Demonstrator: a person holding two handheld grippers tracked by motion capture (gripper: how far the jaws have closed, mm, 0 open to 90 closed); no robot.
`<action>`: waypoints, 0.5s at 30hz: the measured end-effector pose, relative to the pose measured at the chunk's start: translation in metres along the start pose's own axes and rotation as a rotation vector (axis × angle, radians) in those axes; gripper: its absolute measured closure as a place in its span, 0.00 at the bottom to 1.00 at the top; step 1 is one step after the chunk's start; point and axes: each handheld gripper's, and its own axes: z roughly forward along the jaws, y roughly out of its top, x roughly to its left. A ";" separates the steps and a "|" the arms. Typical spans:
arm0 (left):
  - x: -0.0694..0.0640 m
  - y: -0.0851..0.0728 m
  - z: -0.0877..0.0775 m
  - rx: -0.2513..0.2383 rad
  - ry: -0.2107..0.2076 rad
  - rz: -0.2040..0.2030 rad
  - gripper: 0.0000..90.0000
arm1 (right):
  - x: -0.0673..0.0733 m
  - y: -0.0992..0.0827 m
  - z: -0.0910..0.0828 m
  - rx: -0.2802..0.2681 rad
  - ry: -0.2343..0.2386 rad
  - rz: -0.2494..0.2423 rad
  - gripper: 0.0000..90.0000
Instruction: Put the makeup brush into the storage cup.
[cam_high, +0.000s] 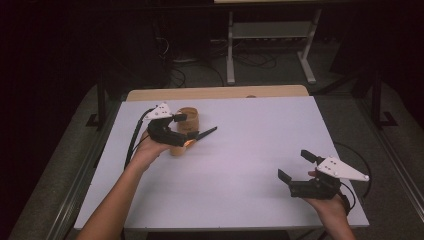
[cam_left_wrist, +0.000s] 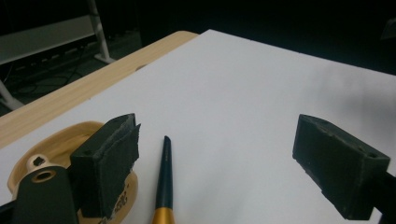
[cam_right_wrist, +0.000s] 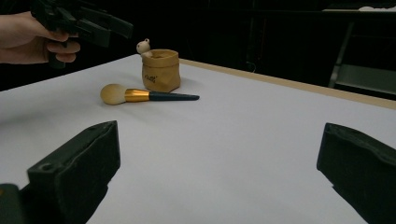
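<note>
From above, the left gripper (cam_high: 181, 131) hangs wide open over the brush (cam_high: 197, 136) beside the tan pot (cam_high: 190, 119); the right gripper (cam_high: 297, 166) gapes, well apart. In the left gripper view, the dark handle lies between the jaws. The right gripper view shows a fluffy head, gold collar.

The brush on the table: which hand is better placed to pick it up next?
Probably left. The left tongs hang open right above the brush beside the tan pot. The right tongs, also open, are far off near the table's front right corner.
</note>
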 end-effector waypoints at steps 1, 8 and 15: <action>0.000 0.000 0.000 0.000 0.000 0.000 0.15 | 0.000 0.000 0.000 0.000 0.000 0.000 0.00; 0.003 -0.003 0.002 0.052 0.006 -0.016 0.16 | 0.000 0.000 0.000 0.000 0.000 0.000 0.00; 0.006 -0.005 0.005 0.108 0.016 -0.018 0.17 | 0.000 0.000 0.000 0.001 0.000 0.001 0.00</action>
